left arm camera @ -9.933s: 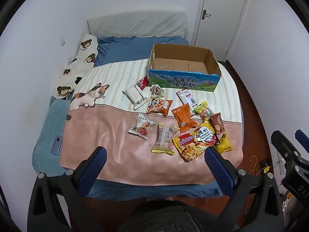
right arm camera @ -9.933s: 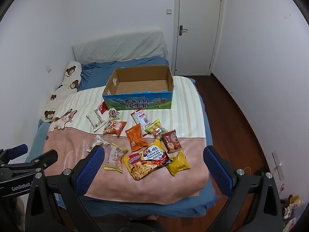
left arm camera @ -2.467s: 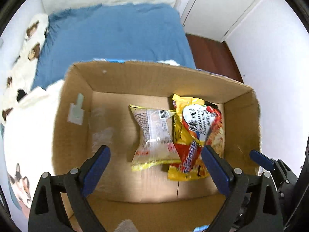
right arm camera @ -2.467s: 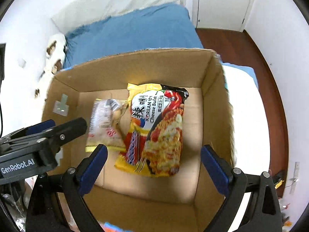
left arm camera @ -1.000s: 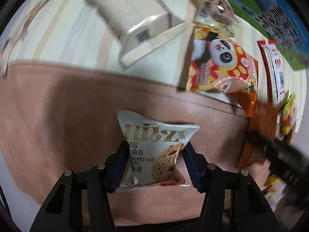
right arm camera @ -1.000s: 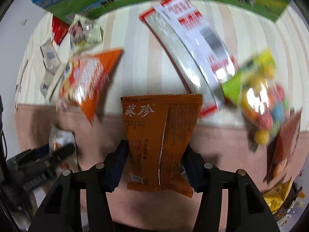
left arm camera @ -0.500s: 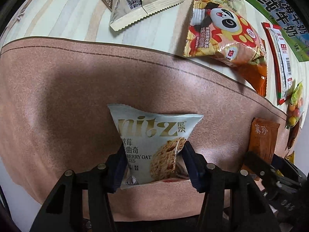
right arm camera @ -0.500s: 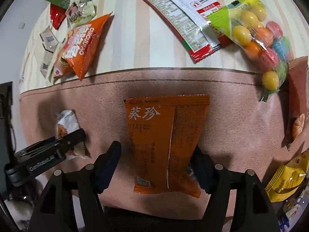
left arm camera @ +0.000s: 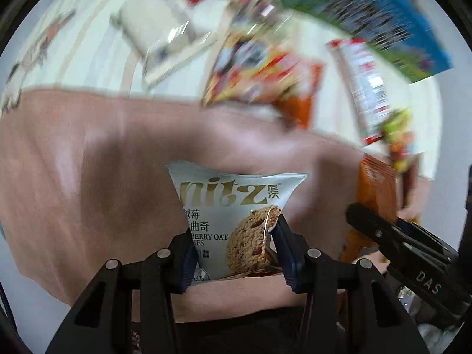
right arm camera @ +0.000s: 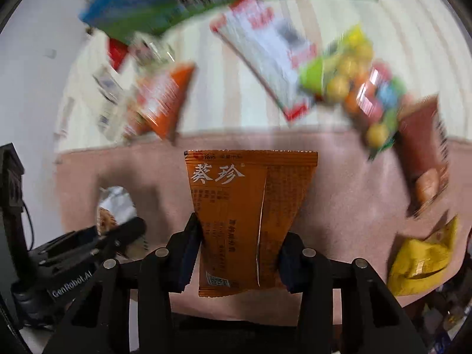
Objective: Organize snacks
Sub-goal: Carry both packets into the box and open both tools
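My left gripper (left arm camera: 236,253) is shut on a white oat cookie packet (left arm camera: 233,212) and holds it above the pink blanket (left arm camera: 88,162). My right gripper (right arm camera: 239,253) is shut on an orange snack packet (right arm camera: 250,203), also lifted; it also shows at the right of the left wrist view (left arm camera: 374,200). The cardboard box's (left arm camera: 383,23) blue and green side runs along the top of both views (right arm camera: 183,3). The background is motion-blurred.
Loose snacks lie on the striped sheet: a panda bag (left arm camera: 259,70), a white packet (left arm camera: 165,32), a long red-white packet (right arm camera: 265,50), a candy ball bag (right arm camera: 357,82), a brown packet (right arm camera: 424,153), a yellow packet (right arm camera: 421,262).
Both grippers have lifted their packets off the blanket and are moving toward the box. The scene behind is now blurred.
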Tool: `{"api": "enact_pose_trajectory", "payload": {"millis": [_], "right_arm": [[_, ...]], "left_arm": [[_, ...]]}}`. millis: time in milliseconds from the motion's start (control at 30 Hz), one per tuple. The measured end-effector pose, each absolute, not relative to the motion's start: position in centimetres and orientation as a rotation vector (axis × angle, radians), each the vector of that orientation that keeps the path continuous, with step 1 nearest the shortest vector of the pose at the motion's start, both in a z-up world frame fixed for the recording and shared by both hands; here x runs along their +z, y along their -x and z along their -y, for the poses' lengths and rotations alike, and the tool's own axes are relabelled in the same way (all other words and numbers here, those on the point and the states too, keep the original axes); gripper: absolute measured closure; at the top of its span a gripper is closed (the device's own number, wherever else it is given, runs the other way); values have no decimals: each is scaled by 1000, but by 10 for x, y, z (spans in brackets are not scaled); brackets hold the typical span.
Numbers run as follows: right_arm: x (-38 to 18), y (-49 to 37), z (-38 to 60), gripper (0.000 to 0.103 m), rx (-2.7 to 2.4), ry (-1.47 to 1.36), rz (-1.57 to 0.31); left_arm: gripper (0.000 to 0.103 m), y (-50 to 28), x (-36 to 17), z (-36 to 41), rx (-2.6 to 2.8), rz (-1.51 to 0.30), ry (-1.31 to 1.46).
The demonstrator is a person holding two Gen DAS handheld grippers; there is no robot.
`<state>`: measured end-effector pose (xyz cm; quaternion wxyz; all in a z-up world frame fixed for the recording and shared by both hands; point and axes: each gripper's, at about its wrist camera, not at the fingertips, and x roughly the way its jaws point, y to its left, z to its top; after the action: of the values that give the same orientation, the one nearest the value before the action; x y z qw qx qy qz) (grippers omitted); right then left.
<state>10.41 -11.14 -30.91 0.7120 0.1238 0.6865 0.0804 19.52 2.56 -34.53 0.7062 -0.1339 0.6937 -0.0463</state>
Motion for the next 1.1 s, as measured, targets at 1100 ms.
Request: {"api": "enact_pose_trajectory", "payload": {"millis": [1100], "right_arm": [[-233,-411,117,55,198,-210,-1366]], "left_arm": [[59,-492,-280,-22,-172,-1600,239]]}}
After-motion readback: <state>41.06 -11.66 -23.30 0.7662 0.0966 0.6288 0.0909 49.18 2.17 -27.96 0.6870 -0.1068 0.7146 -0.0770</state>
